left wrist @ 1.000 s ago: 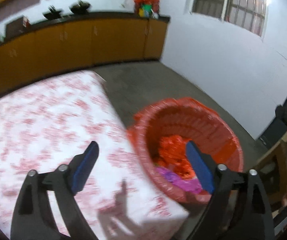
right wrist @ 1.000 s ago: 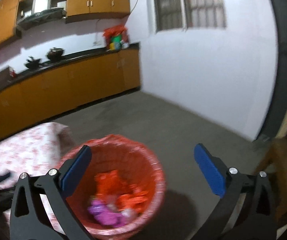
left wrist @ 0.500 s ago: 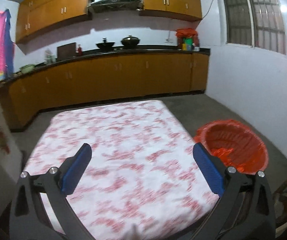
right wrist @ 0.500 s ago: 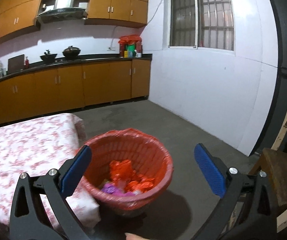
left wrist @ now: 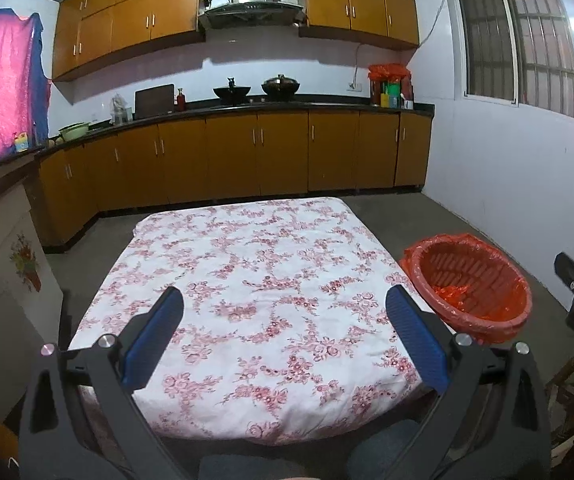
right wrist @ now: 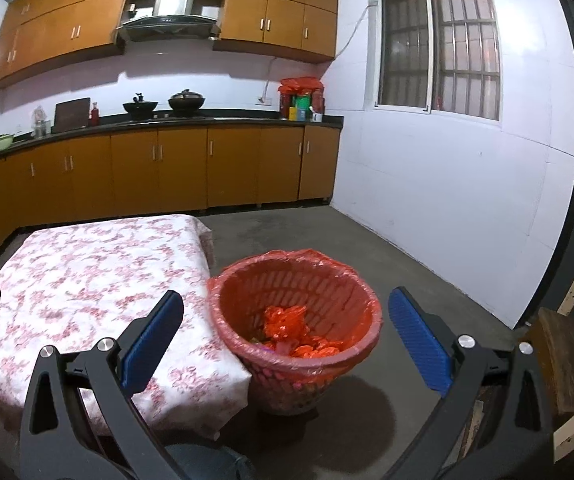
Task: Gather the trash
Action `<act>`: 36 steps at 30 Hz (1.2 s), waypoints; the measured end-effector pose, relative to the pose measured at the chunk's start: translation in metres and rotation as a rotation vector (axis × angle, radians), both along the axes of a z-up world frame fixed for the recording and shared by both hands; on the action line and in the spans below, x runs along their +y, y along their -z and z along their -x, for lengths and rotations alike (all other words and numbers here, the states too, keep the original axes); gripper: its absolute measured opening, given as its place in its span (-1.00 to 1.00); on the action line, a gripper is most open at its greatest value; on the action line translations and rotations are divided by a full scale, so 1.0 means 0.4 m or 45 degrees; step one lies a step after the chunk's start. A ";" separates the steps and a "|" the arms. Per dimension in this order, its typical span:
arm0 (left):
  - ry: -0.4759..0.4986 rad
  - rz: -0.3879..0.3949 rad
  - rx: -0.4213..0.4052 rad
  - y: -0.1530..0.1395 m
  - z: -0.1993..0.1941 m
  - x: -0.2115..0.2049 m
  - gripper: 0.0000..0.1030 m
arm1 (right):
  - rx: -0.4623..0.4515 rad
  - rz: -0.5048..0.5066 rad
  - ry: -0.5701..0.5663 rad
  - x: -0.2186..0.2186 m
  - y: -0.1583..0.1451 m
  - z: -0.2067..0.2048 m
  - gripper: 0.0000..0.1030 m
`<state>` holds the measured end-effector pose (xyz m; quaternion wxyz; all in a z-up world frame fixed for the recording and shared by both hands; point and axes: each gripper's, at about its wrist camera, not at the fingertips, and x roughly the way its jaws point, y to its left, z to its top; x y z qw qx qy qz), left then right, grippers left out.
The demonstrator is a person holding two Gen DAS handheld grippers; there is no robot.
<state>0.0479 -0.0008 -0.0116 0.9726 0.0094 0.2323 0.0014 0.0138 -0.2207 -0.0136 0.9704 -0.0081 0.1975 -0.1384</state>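
Trash lies in the bottom of the red basket, mostly crumpled orange-red wrappers with a scrap of purple below; what each piece is cannot be told from the right wrist view, and in the left wrist view the basket's near wall hides all but a sliver of it. The basket, lined with a red bag, stands on the grey floor just beside the right edge of the table, which is covered with a white cloth printed with pink flowers. Both grippers are spread wide with nothing between the blue pads: the left gripper hangs over the near part of the cloth, the right gripper frames the basket. Part of the right gripper's black frame, probably, cuts in at the right edge of the left view. Along the far wall run brown cabinets with pots on the counter. A wooden stool at the right is cut off by the frame.
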 end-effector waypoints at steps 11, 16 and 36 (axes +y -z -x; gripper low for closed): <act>-0.007 0.028 -0.037 -0.008 0.068 0.016 0.92 | -0.024 -0.009 -0.053 0.038 -0.003 0.052 0.97; -0.018 0.031 -0.049 -0.009 0.085 0.020 0.92 | -0.021 0.004 -0.074 0.056 0.005 0.066 0.97; -0.004 0.066 -0.032 -0.004 0.095 0.028 0.92 | 0.027 -0.037 -0.064 0.067 0.031 0.072 0.97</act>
